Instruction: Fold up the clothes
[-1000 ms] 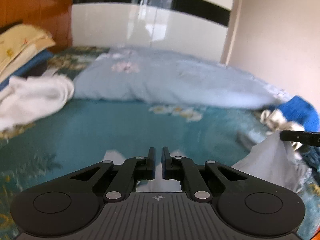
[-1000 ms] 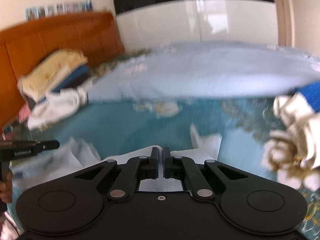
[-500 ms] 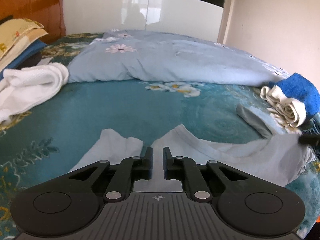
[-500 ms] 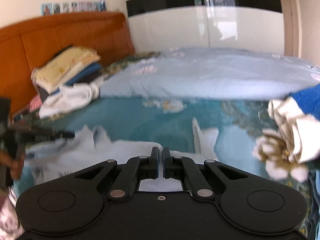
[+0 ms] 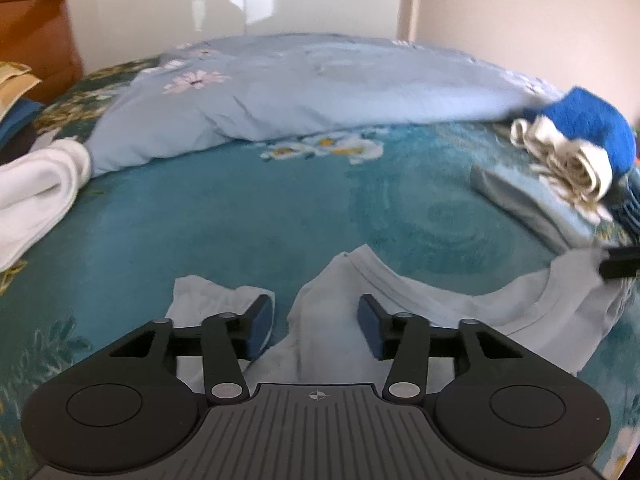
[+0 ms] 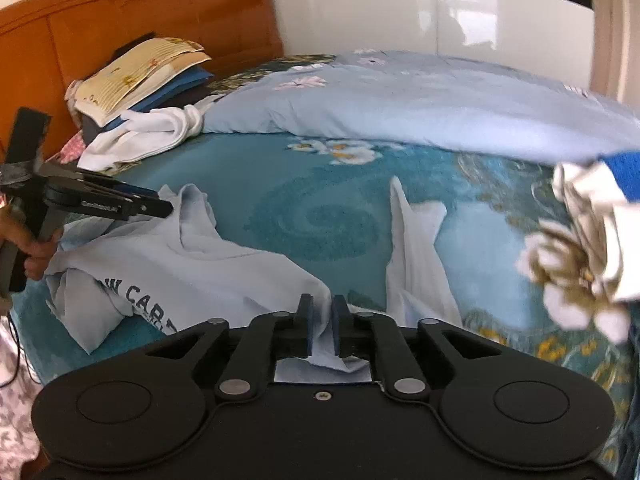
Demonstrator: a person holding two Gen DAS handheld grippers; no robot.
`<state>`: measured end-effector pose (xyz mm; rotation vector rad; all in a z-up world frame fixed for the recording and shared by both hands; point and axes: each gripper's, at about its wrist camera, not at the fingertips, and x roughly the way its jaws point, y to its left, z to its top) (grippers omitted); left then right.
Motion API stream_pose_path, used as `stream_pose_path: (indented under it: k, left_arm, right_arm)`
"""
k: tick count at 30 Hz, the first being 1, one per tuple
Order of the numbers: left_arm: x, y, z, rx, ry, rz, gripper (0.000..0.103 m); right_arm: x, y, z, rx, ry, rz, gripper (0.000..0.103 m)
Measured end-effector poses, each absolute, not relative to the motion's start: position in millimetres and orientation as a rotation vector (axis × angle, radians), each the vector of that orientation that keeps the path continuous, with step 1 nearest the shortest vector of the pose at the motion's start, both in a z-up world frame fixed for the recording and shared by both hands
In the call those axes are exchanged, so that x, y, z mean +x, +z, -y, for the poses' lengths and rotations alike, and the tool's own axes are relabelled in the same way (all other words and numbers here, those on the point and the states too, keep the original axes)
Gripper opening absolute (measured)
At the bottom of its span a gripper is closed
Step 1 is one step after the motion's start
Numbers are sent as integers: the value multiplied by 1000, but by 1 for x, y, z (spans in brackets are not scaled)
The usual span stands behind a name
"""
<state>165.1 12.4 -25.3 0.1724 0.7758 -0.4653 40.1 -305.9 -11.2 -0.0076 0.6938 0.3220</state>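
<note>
A pale blue T-shirt (image 5: 440, 308) with dark lettering lies crumpled on the teal bedspread (image 5: 240, 220); the right wrist view shows its body (image 6: 180, 272). My left gripper (image 5: 316, 312) is low over the shirt's shoulder near the collar. Its jaws are opening, and a fold of cloth lies loose between the blue pads. My right gripper (image 6: 321, 312) is at the shirt's other side, its jaws opening a little around a pinch of fabric. Each view shows the other gripper: the left (image 6: 132, 204) in a hand, the right (image 5: 620, 264) at the frame edge.
A pale blue floral duvet (image 5: 320, 88) lies across the far side of the bed. A white garment (image 5: 36, 188) sits at the left, a blue towel (image 5: 580, 120) and cream floral cloth (image 5: 568, 160) at the right. Folded bedding (image 6: 144, 68) leans on the wooden headboard (image 6: 120, 20).
Both grippers have sunk toward the bed and the shirt has come down onto it. The left jaws have gone from shut to wide apart; the right jaws have parted slightly.
</note>
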Motion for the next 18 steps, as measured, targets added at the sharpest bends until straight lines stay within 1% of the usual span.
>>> stream_pose_path:
  k: [3,4,5,6,7,13,15,17,18]
  left_arm:
    - [173,-27,-17,173,-507,-796,57]
    - [175,-28,-19,171,-519,-802,61]
    - [178,-28,-21,170,-530,-807,64]
    - [180,-29,-21,173,-540,-811,64]
    - [182,-29,-22,179,-553,-812,64]
    - [190,-34,-15,246,-635,-815,64]
    - [192,-36,-13,249,-664,-815,62]
    - [192,-39,-13,239,-684,-819,56]
    - [192,-40,-13,230,-691,-822,55]
  right_arm:
    - [49,-9,305,-21,354,-693,31]
    - [51,-9,304,-28,364,-692,35]
    - [54,-9,302,-40,371,-691,38]
    - [56,-9,301,-52,378,-690,45]
    - [59,-10,300,-64,385,-689,50]
    - [82,-19,298,-81,439,-749,50]
    - [89,-22,300,-65,453,-776,51]
    - [93,-24,302,-40,461,-792,51]
    - [94,-25,302,-30,467,-798,50]
